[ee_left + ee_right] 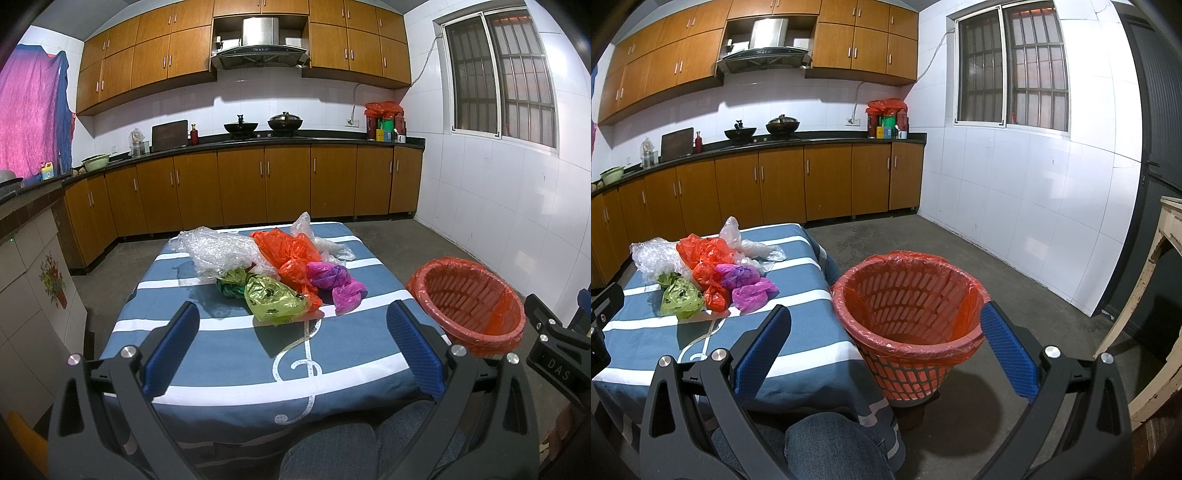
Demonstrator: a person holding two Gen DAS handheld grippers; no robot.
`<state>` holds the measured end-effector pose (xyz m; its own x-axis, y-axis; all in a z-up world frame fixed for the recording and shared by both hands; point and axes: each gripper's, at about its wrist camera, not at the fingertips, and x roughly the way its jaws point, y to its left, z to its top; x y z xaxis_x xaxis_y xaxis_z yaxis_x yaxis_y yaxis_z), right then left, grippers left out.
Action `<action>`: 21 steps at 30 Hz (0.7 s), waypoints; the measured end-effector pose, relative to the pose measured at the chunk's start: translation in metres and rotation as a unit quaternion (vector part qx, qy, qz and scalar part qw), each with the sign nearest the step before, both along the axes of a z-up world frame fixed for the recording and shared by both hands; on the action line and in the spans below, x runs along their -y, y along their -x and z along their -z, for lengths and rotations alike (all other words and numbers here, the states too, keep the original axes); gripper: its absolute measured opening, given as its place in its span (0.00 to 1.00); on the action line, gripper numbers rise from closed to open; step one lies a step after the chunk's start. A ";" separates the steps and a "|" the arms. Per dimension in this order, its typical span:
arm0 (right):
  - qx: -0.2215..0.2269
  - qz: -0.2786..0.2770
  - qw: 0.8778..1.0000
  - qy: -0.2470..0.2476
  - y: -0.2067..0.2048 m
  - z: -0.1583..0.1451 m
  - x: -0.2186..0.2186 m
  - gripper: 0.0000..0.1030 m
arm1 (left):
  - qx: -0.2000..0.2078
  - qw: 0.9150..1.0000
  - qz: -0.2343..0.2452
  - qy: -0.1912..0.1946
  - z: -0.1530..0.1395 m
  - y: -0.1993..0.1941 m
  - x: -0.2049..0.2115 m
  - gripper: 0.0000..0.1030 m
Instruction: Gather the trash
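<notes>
Two hand-held grippers here, both spread wide and holding nothing: the left hand-held gripper (293, 343) hangs over the near end of the worktop (229, 354) (blue cloth with white stripes), and the right hand-held gripper (886, 347) sits in front of the red wastebasket (908, 325), which stands on the floor just right of the worktop. The crumpled plastic bags (280, 273) are piled together toward the worktop's far end, the green bag (275, 299) nearest.
</notes>
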<state>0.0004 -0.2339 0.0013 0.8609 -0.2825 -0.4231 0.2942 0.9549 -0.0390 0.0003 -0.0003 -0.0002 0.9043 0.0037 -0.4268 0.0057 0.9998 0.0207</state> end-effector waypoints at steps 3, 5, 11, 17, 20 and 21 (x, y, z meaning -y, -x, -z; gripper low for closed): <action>0.000 0.000 1.000 0.000 0.000 0.000 0.000 0.98 | 0.000 1.000 0.000 0.000 0.000 0.000 0.000 0.96; 0.000 0.000 1.000 0.000 -0.001 0.000 0.001 0.98 | 0.000 1.000 0.000 0.000 0.000 0.000 0.000 0.96; 0.000 0.000 1.000 -0.001 -0.002 0.001 0.001 0.98 | -0.001 1.000 -0.002 0.000 0.000 0.000 0.000 0.96; -0.008 -0.013 1.000 -0.003 -0.012 0.002 0.000 0.98 | -0.007 1.000 -0.015 0.007 0.006 -0.007 -0.009 0.96; -0.012 -0.020 1.000 -0.004 -0.022 0.003 -0.004 0.98 | -0.015 0.999 -0.026 0.015 0.011 -0.016 -0.021 0.96; -0.011 -0.024 1.000 -0.006 -0.024 0.002 -0.004 0.98 | -0.018 0.999 -0.031 0.017 0.014 -0.019 -0.025 0.96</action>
